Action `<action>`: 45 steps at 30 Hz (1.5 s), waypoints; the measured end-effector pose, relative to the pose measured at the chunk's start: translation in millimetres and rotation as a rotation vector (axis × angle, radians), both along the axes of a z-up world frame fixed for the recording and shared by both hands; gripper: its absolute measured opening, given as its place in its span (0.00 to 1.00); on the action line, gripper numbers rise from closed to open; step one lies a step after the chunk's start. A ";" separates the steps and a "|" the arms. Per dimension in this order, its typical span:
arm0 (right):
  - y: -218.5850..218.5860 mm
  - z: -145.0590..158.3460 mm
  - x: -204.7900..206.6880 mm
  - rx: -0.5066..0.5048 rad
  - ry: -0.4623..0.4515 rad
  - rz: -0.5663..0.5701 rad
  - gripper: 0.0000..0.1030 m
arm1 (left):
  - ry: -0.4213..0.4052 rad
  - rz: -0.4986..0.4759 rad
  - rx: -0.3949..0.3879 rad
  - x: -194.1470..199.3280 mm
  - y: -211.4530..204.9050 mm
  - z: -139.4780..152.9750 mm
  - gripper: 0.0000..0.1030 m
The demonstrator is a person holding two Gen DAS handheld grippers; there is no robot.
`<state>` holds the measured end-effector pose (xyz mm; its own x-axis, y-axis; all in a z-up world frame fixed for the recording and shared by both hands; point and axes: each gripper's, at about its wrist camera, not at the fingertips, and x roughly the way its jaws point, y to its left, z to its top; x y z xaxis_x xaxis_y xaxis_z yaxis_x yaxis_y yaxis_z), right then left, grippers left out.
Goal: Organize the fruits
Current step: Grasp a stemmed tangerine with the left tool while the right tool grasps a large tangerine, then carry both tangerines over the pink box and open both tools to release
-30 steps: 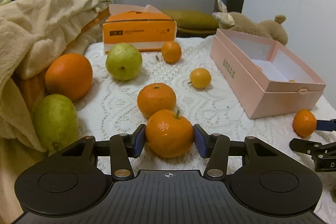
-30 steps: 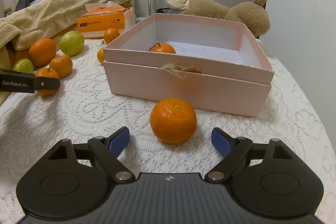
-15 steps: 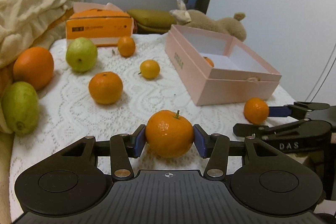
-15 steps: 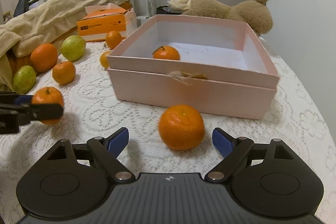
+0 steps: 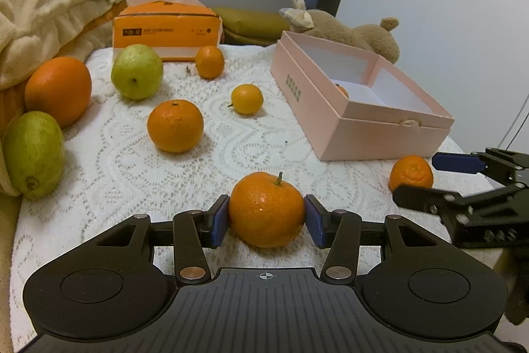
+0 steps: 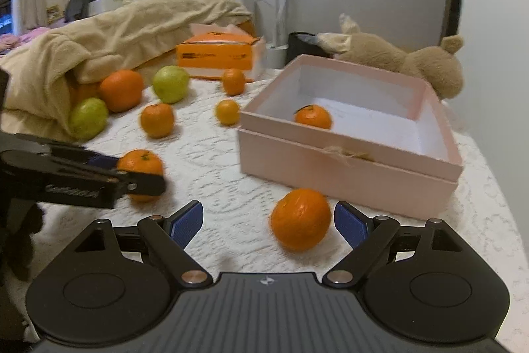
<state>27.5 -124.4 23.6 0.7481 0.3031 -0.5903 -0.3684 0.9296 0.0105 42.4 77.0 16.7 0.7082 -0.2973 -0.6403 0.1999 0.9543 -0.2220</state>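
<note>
Left of pink box [image 5: 344, 134]: left gripper [image 5: 266, 217] clamped on stemmed mandarin [image 5: 266, 209] at its equator. Firm, light, soft-skinned; squeeze gently. In front of box: right gripper [image 6: 268, 224] wide, second mandarin [image 6: 301, 219] loose between pads.

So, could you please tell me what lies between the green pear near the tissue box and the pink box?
Two small oranges: one by the tissue box, one nearer the pink box. The pear sits left; the left wrist view shows it best.

We see our left gripper [image 5: 266, 217] clamping a stemmed mandarin [image 5: 266, 209] near us, loose fruit scattered far left, and the pink box [image 5: 360, 118] far right on the lace cloth [image 5: 132, 174].
</note>
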 end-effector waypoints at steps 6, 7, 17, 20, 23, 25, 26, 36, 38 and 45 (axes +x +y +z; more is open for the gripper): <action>-16.2 -14.3 20.5 0.080 0.075 -0.132 0.85 | 0.004 0.003 -0.011 0.5 0.6 -1.1 0.52; -18.7 -17.4 22.5 0.094 0.092 -0.140 0.85 | 0.004 0.002 -0.010 0.5 0.7 -1.2 0.52; -6.4 -24.1 23.7 0.048 0.116 -0.102 0.85 | 0.007 0.010 -0.018 0.6 1.2 -1.3 0.52; -1.2 -24.0 22.4 0.016 0.097 -0.092 0.85 | 0.007 0.010 -0.018 0.6 1.4 -1.2 0.52; -0.3 -22.9 18.8 0.008 0.081 -0.076 0.85 | 0.007 0.009 -0.019 0.7 1.5 -1.3 0.52; -1.3 -20.2 15.9 0.014 0.074 -0.062 0.85 | 0.007 0.009 -0.018 0.7 1.3 -1.0 0.52; -2.1 -18.7 14.1 0.019 0.069 -0.053 0.85 | 0.007 0.009 -0.018 0.6 1.5 -1.0 0.52; -4.0 -22.5 18.5 -0.038 0.055 -0.098 0.68 | 0.007 0.005 -0.015 0.6 -1.0 -2.3 0.52; -6.0 -23.2 19.6 -0.045 0.055 -0.115 0.58 | 0.005 0.008 -0.018 0.8 -0.9 -2.6 0.52; -14.4 -21.2 16.9 -0.049 0.047 -0.113 0.44 | -0.006 0.010 -0.002 -0.6 -3.4 -2.9 0.52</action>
<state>44.4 -138.8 2.4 0.7473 0.1887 -0.6372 -0.2616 0.9650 -0.0209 41.9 73.6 13.8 0.7152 -0.2912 -0.6354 0.1914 0.9559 -0.2227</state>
